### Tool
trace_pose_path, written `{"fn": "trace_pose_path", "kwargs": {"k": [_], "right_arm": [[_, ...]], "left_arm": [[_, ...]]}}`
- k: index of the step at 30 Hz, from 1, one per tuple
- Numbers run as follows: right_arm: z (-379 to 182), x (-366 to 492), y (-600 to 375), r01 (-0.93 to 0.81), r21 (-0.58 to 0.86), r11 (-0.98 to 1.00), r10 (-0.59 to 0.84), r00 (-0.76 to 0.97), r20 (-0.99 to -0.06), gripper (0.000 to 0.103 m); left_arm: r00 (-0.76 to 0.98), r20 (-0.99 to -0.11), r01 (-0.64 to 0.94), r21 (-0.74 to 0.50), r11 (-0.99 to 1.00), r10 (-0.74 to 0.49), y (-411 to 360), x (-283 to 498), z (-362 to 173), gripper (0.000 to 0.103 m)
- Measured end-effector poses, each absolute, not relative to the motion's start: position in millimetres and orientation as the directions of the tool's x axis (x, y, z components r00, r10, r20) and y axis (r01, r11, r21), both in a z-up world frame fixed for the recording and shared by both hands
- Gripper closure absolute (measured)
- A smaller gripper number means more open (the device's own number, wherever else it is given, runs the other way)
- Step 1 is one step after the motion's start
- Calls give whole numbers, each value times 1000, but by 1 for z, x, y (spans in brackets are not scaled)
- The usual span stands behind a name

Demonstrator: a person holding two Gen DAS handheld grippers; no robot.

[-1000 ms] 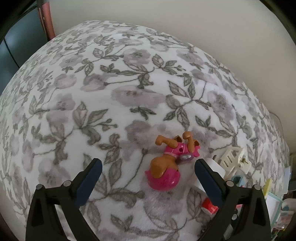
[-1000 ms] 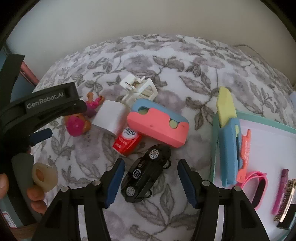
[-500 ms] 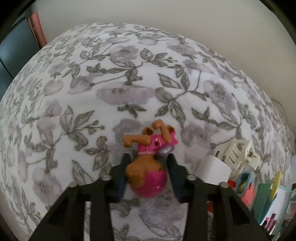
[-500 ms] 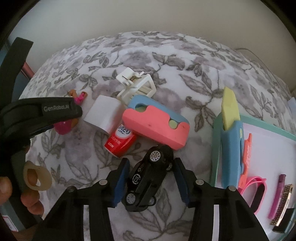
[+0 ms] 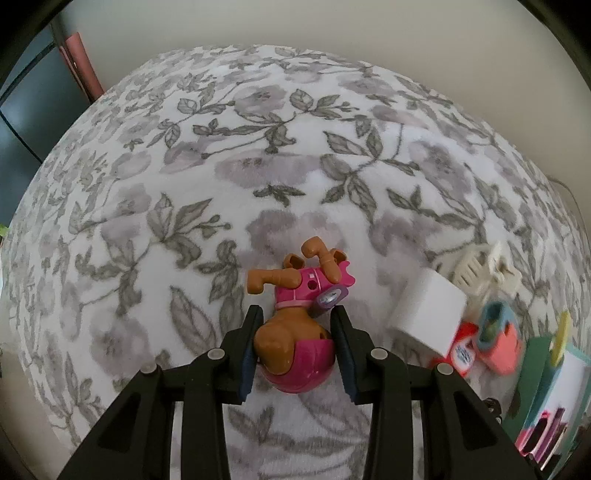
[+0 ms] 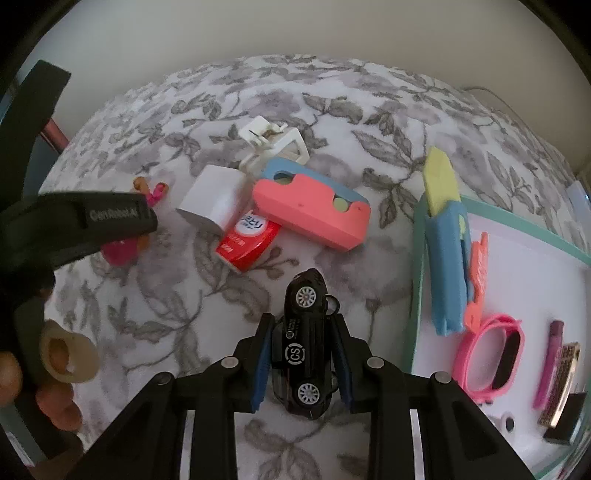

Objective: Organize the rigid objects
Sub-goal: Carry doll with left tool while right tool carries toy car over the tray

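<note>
Domestic setting: soft floral-patterned grey-and-white fleece blanket [image 5: 258, 166] as work surface, plain cream wall [image 6: 295, 29], scattered children's toys.

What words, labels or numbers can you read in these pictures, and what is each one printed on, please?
"GenRobot.AI": on the black body of the left tool, seen from the right wrist view.
"CS" in a circle: on the black toy car.
Blue characters on a white patch, and white lettering along the edge, on the red tube: too blurred to read.
Nothing readable in the left wrist view.

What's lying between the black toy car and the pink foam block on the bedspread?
Nothing: in the right wrist view, only bare floral bedspread separates the black toy car from the pink foam block.
</note>
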State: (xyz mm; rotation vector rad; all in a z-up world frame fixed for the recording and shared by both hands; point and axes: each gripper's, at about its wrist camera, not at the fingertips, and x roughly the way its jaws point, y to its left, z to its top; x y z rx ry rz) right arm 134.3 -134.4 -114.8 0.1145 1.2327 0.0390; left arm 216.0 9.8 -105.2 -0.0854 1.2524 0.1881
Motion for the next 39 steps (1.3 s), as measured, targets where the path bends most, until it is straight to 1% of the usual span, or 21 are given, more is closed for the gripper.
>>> {"fn": "trace_pose_path", "kwargs": {"k": [6,12,19,23,31,34,39], "right_arm": [[-87,117,-139,45,125,991,99,383,-918,72],[-50,101,-156,83,148,985,94,460,-883,72],[-7,74,-189,156,158,975,43,567,-823,71],[8,63,-216,208,164,964,2,613,-790,71],[29,39,-281,350,150,925,-124,648,-752,71],[28,33,-304,404,140,904,-169,639,-750,71],[23,26,-336,463,153,873,-198,624,-756,71]], "left_arm": [[328,-941,-188,25,982,87,7,199,-82,64],[428,-902,-151,1,988,66,-8,179,-35,64],[534,-846,-78,-50,996,-1,-34,154,17,64],[573,-819,-19,-55,998,-34,-57,142,36,64],[598,-793,123,-52,991,-116,-112,121,49,64],[591,-795,172,-42,984,-137,-135,114,47,64],[561,-808,258,-37,965,-181,-172,105,35,64]]}}
